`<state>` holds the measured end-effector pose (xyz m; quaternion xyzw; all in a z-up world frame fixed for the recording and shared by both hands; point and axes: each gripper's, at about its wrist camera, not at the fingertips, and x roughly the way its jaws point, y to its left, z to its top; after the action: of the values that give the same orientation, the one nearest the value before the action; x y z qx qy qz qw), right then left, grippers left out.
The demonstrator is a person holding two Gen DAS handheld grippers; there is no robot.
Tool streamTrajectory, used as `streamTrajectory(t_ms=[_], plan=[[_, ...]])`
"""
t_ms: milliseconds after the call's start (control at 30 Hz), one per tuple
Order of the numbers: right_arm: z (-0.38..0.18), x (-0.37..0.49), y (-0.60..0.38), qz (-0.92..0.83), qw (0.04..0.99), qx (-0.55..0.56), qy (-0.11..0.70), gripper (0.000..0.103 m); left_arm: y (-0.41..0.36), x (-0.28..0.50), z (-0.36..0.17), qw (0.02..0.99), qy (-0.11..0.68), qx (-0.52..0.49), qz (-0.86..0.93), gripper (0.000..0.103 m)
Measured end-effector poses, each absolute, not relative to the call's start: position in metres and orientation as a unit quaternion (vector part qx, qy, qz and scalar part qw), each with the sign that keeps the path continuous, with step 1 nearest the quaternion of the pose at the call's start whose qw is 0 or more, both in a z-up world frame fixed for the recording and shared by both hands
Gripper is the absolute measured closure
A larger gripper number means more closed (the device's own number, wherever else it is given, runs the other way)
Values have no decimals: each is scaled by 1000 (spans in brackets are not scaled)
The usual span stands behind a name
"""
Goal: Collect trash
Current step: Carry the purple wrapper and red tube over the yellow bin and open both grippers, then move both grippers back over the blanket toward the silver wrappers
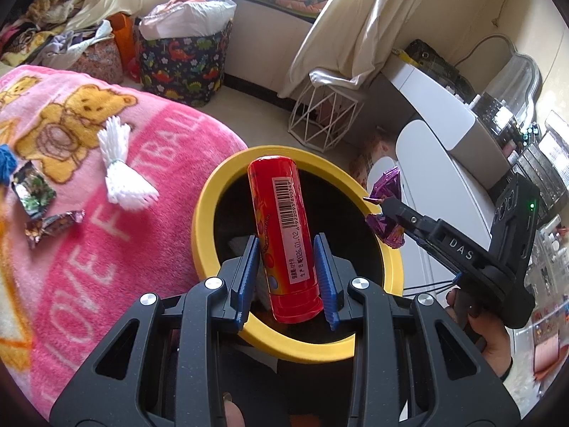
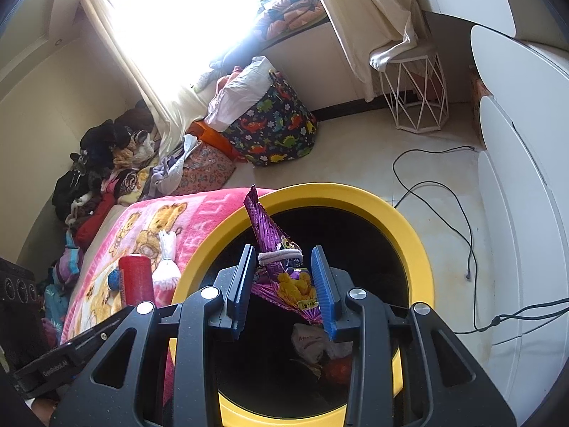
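we hold our left hand-held gripper (image 1: 286, 277) clamped on a red tube (image 1: 284, 238) above the yellow-rimmed bin (image 1: 209, 195). our right hand-held gripper (image 2: 282, 291) pinches a purple snack bag (image 2: 281, 267) over the same bin, beside the pink blanket (image 1: 106, 213) where wrappers (image 1: 53, 226) lie.

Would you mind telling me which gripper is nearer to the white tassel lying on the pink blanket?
Left. The left gripper, holding the red tube, is nearer the white tassel; the right gripper with the purple wrapper is beyond the bin's far rim.
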<state>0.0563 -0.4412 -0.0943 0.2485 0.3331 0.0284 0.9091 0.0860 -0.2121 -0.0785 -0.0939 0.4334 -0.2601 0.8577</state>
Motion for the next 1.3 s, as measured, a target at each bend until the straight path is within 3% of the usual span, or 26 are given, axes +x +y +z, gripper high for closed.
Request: streamTrajectory(t_ms=[633,667,767,833,967,1067,1300], plan=[[-102,54,-449,27,902,266,339,69,-235,105,-103,845,457,-80,-267,78],[-102,53,-449,25,902,266,339,64,-234,105,-102,845,456,-83,-265,75],[-101,51,-451,22,902,274,334,50,-229,105,-98,853,446,-88,-256,48],[-99,51,-451,16,904,268,333,44,-226,103,-93,858,438,-90,-253,45],[-92,46,-447,-4,913,253,320,24,-218,97,-82,874,415,-88,-238,14],[-86,43,-441,-16,921,235,309,17,-210,91,-73,888,394,-81,-222,11],[-74,41,-423,-15,932,211,293,11,-192,86,-60,904,372,-76,-198,11]])
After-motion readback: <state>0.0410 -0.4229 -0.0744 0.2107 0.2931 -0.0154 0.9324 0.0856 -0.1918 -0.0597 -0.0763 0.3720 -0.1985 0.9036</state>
